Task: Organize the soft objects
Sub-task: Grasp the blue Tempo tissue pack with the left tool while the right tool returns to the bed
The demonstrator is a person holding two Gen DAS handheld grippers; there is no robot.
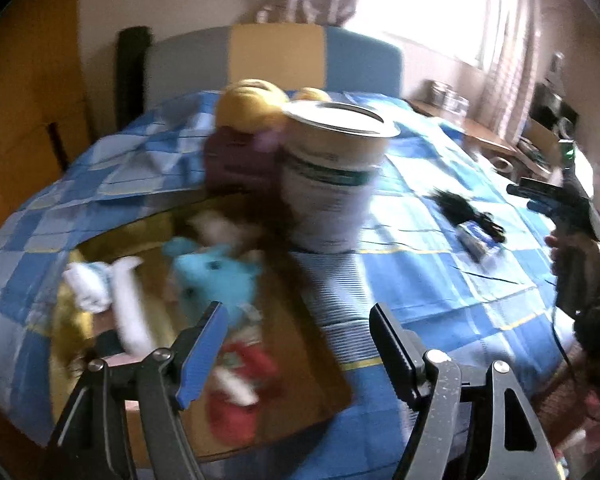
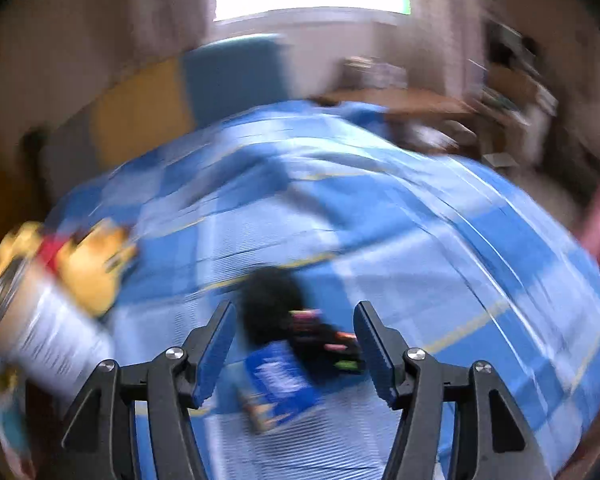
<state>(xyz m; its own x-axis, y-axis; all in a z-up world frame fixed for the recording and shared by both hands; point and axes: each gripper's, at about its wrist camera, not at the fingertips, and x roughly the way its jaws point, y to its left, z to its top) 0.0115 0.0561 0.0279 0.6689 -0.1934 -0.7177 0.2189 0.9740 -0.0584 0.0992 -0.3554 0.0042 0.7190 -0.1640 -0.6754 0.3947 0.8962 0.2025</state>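
Left gripper [image 1: 296, 344] hangs over an open cardboard box [image 1: 300, 344] on the blue checked bedspread [image 1: 440, 280], jaws parted, nothing between them. The box already holds soft toys – a turquoise plush [image 1: 216, 276], a red one [image 1: 240, 396]. Right gripper [image 2: 294, 344], jaws half apart and empty, points at a black soft item [image 2: 272, 300] lying loose on the spread, likely the next pick.

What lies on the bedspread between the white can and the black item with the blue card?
Nothing: in the left wrist view, the checked bedspread is bare between the white can and the black item.
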